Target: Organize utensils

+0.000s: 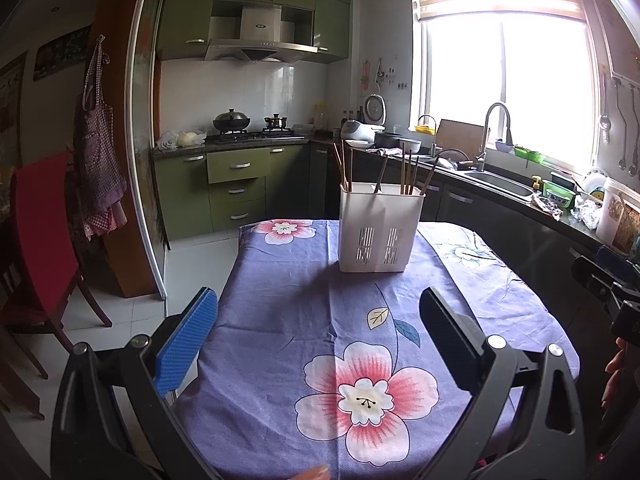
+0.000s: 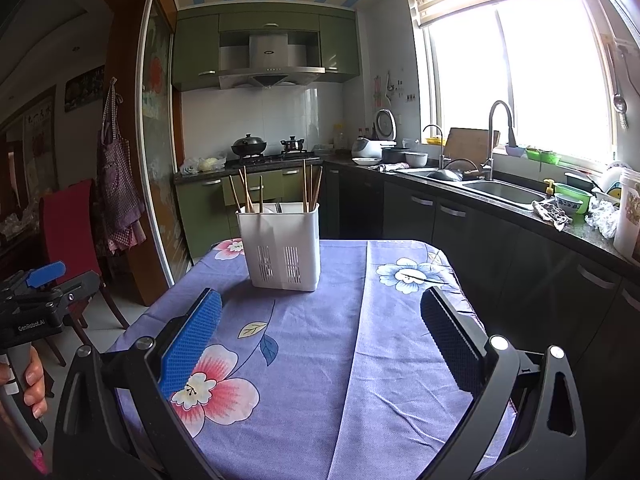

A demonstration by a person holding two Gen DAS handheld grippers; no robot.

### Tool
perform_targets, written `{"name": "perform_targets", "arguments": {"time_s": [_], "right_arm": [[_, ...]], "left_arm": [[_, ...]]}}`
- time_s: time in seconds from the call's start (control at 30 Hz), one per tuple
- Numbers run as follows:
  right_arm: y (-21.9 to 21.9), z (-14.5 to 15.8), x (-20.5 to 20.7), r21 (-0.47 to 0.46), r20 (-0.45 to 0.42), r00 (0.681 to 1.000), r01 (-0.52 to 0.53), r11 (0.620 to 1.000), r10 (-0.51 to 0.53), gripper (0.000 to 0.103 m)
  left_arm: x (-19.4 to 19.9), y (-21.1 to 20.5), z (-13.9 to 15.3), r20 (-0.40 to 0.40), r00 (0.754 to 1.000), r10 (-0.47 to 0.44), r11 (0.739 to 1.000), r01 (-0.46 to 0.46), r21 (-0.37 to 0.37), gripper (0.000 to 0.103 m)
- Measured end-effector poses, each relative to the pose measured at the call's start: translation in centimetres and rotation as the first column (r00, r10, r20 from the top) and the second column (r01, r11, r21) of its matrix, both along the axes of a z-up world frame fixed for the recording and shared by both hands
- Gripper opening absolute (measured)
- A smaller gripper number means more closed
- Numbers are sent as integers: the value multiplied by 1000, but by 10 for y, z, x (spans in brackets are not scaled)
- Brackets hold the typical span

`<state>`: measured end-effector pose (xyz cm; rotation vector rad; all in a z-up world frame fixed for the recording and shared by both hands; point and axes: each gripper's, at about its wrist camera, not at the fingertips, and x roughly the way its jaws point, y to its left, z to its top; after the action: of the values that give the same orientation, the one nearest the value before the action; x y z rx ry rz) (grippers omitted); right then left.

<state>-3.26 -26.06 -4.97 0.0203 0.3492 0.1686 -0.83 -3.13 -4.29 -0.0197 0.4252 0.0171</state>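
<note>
Chopsticks [image 1: 408, 174] stand upright in a white slotted utensil holder [image 1: 380, 228] in your left wrist view, grouped toward its left and right ends, with a darker utensil handle [image 1: 382, 174] leaning between them. The holder sits on the far part of a table under a purple floral tablecloth [image 1: 288, 300]. Your left gripper [image 1: 318, 318] hangs over the near part of the cloth, well short of the holder, with the holder ahead and slightly right of the gap. Its fingers are spread wide, the blue pad [image 1: 188, 340] on one side and the black pad [image 1: 452, 340] on the other, and nothing is between them. At the right edge you can see part of the other gripper's black body [image 1: 612, 284] and some fingers [image 1: 614, 372] of your hand. The range hood [image 1: 260, 36] carries a small badge, too small to read.

From your right wrist view, the utensil holder [image 2: 282, 246] stands ahead and left of centre, chopsticks [image 2: 246, 190] rising from both its ends. Your right gripper [image 2: 322, 320] is also spread wide and holds nothing, above the tablecloth [image 2: 320, 360] and apart from the holder. At the left edge the left gripper [image 2: 44, 300] shows side-on, its body printed "GenRobot.AI", with your hand [image 2: 32, 380] wrapped around its handle. No other writing here is legible.
</note>
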Motion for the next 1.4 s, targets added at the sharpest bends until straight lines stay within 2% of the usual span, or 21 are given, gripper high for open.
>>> {"name": "perform_targets", "arguments": {"time_s": [0.3,1.1,1.4], "right_arm": [[-1,-1,2,-1,-3,1000,-3,1000,3,98],[0,-6,5,-1,-11,1000,-5,1000,5,98],[0,-9,6,0,-15,1000,-5,1000,5,98]], "left_arm": [[1,-1,-2,-11,1000,-6,1000,6,3,96],[9,0,-9,-55,996,-64,996,61,-69,96],[13,-4,-8,-56,997,-51,999,50,-16,96]]}}
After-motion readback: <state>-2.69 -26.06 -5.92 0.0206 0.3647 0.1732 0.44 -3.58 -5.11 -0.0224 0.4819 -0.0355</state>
